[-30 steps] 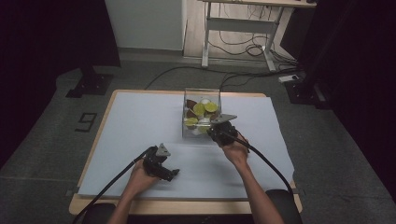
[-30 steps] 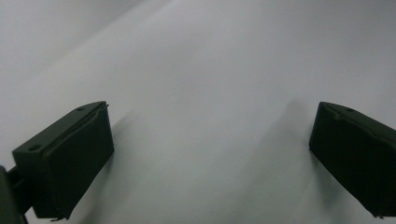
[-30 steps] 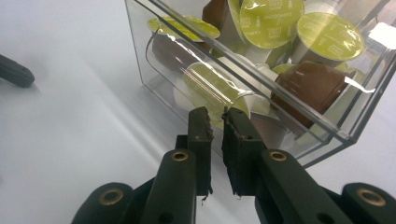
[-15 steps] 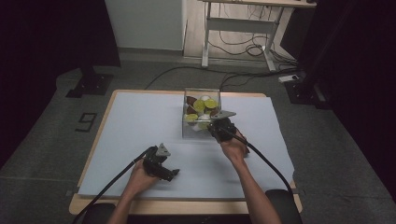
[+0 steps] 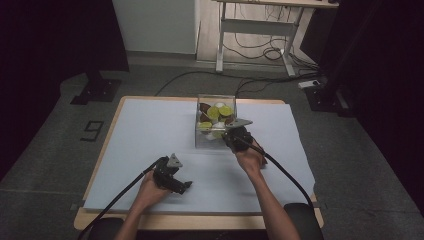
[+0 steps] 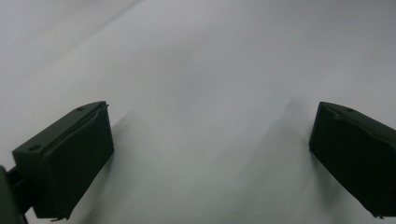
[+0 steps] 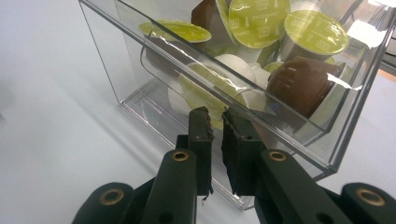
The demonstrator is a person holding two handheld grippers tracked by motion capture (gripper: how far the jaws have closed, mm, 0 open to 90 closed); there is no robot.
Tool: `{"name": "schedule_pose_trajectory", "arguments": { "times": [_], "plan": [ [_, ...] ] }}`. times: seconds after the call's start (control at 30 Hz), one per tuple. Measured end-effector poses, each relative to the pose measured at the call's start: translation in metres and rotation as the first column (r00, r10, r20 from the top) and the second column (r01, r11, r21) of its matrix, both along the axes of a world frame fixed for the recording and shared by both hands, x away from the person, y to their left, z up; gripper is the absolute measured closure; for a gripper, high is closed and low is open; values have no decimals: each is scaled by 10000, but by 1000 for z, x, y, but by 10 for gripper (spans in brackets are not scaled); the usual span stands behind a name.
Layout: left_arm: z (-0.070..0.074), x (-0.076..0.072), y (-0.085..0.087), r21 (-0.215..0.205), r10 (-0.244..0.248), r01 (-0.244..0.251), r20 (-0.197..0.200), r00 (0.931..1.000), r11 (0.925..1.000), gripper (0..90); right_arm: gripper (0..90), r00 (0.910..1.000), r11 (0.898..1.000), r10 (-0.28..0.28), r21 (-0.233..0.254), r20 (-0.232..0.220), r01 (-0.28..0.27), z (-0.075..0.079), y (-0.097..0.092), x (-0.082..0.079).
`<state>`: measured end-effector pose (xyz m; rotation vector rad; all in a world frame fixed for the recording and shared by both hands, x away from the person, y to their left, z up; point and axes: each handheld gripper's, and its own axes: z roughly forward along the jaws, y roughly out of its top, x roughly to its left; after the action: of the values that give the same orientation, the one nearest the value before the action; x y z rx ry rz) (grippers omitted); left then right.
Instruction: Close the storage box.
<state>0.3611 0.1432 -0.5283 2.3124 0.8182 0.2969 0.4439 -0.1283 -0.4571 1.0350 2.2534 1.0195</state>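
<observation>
A clear plastic box (image 5: 204, 143) stands at the middle of the table's far side, on the pale sheet (image 5: 145, 130). It holds several coffee capsules with green lids (image 7: 258, 17), brown ones (image 7: 303, 84) and white ones. My right gripper (image 5: 230, 136) is at the box's near wall (image 7: 121, 60). Its jaws (image 7: 217, 122) are shut, with the tips up against the wall's rim. I cannot tell whether they pinch the wall. My left gripper (image 5: 183, 187) lies low near the front edge, open (image 6: 210, 154), over bare sheet.
The wooden table edge (image 5: 200, 220) frames the sheet. Behind the table, cables (image 5: 260, 50) run across the floor under a desk frame (image 5: 220, 40). A dark stand base (image 5: 95, 92) sits at the far left and another (image 5: 327, 97) at the far right.
</observation>
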Motion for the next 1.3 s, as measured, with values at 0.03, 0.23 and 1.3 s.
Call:
{"name": "schedule_pose_trajectory", "arguments": {
  "times": [0.03,0.23,1.3],
  "plan": [
    [0,0,0,2,-2,2,-1,10000,10000,0,811,10000,10000,-7,7,-6,7,0,0,0],
    [0,0,0,0,0,0,1,10000,10000,0,814,10000,10000,-30,14,-47,30,0,-1,0],
    [0,0,0,-25,18,-18,13,10000,10000,0,281,9908,9934,1130,275,-745,-1113,18,-8,-25]
  ]
}}
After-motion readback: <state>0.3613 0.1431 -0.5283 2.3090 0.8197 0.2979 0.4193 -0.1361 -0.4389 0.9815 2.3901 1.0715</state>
